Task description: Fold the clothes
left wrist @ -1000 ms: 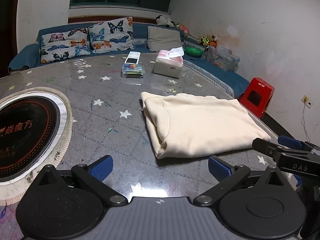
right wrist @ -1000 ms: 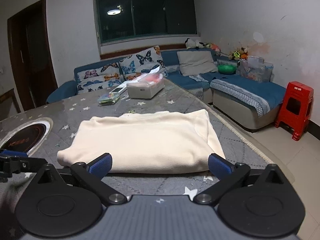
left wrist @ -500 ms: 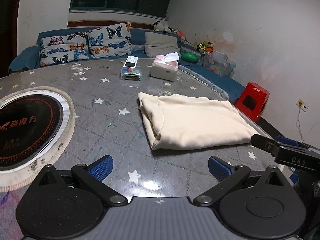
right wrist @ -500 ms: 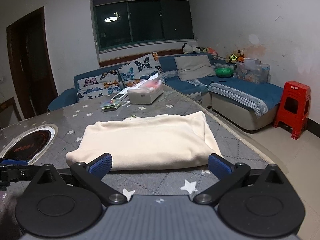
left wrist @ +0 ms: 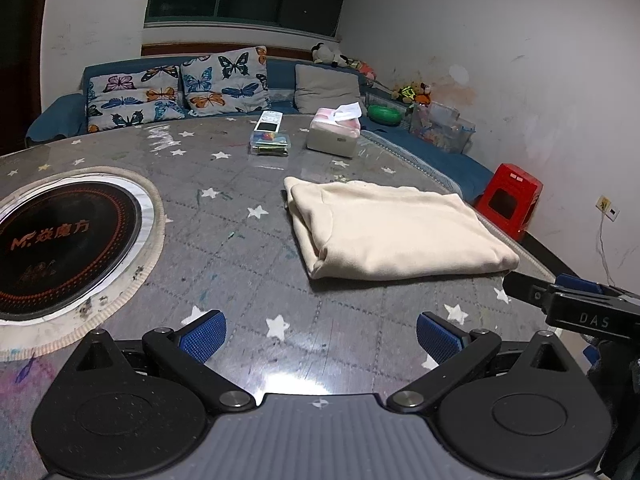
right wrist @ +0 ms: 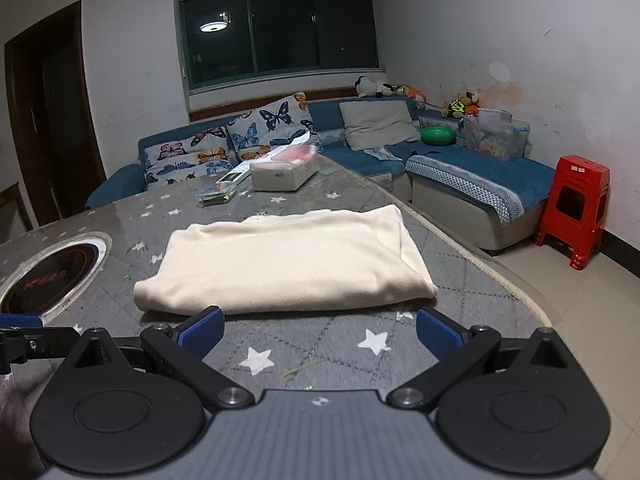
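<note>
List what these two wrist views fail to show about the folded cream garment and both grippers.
- Cream garment: its underside and inner layers are hidden by its own top fold in both views, so the garment type is unclear.
- Left gripper: open and empty.
- Right gripper: open; its body is cut off by the left view's right edge.

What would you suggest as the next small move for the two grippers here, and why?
Probably just ease both grippers a little further clear of the table and end the fold. The cream garment already lies as a compact folded rectangle on the star-patterned table, with no loose sleeve showing. The left gripper and right gripper are both open, empty and short of the cloth.
</note>
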Demonstrator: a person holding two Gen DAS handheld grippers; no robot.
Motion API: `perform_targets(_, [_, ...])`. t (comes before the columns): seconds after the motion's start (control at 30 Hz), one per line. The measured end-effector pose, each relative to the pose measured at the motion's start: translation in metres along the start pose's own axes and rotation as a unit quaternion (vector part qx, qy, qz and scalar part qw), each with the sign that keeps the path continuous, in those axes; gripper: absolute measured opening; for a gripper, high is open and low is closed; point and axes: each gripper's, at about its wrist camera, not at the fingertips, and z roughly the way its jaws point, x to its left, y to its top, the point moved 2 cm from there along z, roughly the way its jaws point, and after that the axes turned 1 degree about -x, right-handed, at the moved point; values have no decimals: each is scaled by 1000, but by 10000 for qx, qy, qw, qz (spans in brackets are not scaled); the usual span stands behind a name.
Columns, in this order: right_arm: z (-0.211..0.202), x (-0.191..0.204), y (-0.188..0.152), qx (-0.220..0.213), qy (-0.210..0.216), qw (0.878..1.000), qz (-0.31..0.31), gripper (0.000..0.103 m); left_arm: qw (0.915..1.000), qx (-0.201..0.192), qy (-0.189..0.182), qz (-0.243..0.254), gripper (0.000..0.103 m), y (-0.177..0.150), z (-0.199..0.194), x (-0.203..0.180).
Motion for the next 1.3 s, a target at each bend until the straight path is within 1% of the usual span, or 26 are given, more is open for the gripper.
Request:
perform_targets(0.37, [-6, 6, -3, 47, 9, 9999, -100, 103, 9999, 2, 73, 149, 103, -8, -5, -8])
perform_targets(0.73, [-7, 6, -6, 118, -128, 9998, -134, 103, 9994, 26, 106, 316, 103, -11, -5, -15])
perform_targets(1.3, [12, 7, -7, 343, -185, 9992, -129, 103, 9993, 188, 111, 309, 103, -8, 13, -12])
